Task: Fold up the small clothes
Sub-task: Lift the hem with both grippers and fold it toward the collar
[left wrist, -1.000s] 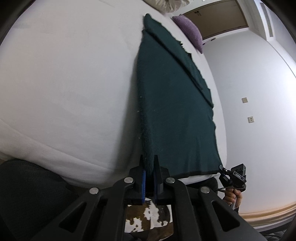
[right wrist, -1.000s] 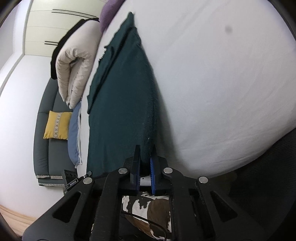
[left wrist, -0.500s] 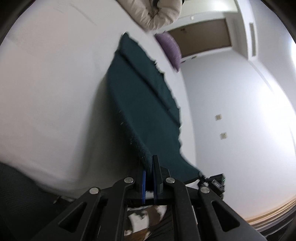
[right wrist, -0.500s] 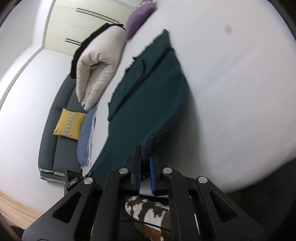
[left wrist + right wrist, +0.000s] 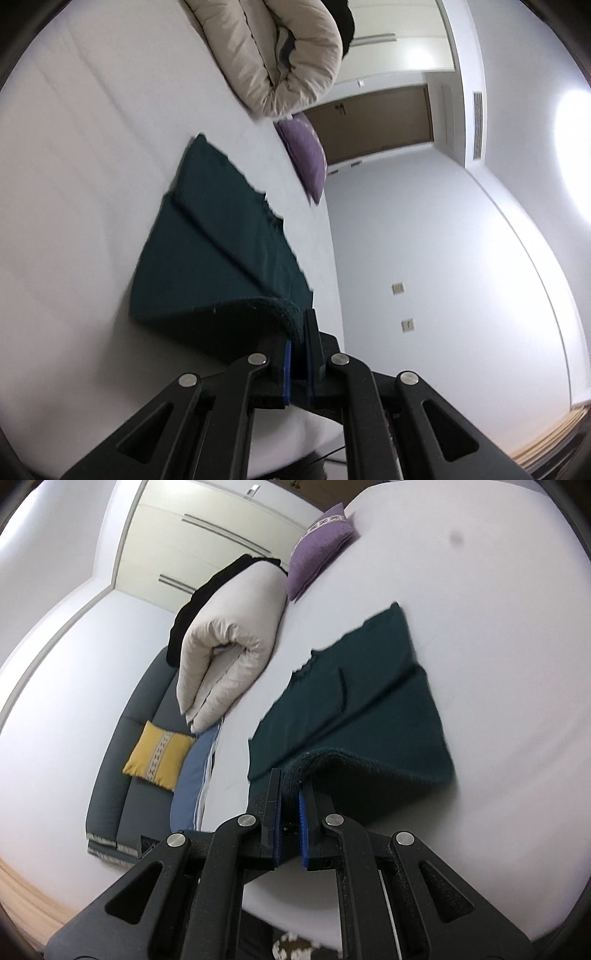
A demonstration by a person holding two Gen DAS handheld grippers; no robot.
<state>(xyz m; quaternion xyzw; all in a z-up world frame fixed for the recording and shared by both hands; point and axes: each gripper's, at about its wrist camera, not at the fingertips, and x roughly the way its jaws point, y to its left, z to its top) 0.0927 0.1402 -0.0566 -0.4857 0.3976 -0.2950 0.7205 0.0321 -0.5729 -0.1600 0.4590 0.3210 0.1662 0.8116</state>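
Observation:
A dark green garment (image 5: pixel 207 240) (image 5: pixel 351 709) lies on a white bed (image 5: pixel 74 184) (image 5: pixel 498 664), its near hem lifted off the sheet and curling over. My left gripper (image 5: pixel 298 328) is shut on one near corner of that hem. My right gripper (image 5: pixel 291 786) is shut on the other near corner. The far part of the garment, with folded-in sleeves, still rests flat on the bed. Neither gripper shows in the other's view.
A rolled beige duvet (image 5: pixel 280 55) (image 5: pixel 229 642) and a purple cushion (image 5: pixel 306 155) (image 5: pixel 321 550) lie at the far end of the bed. A grey sofa (image 5: pixel 122 768) with a yellow cushion (image 5: pixel 159 755) stands beside the bed, a blue cloth (image 5: pixel 194 771) between them.
Both grippers have risen and moved forward over the bed, carrying the garment's near hem up off the edge. The hem now curls above the sheet instead of hanging at the bed's front.

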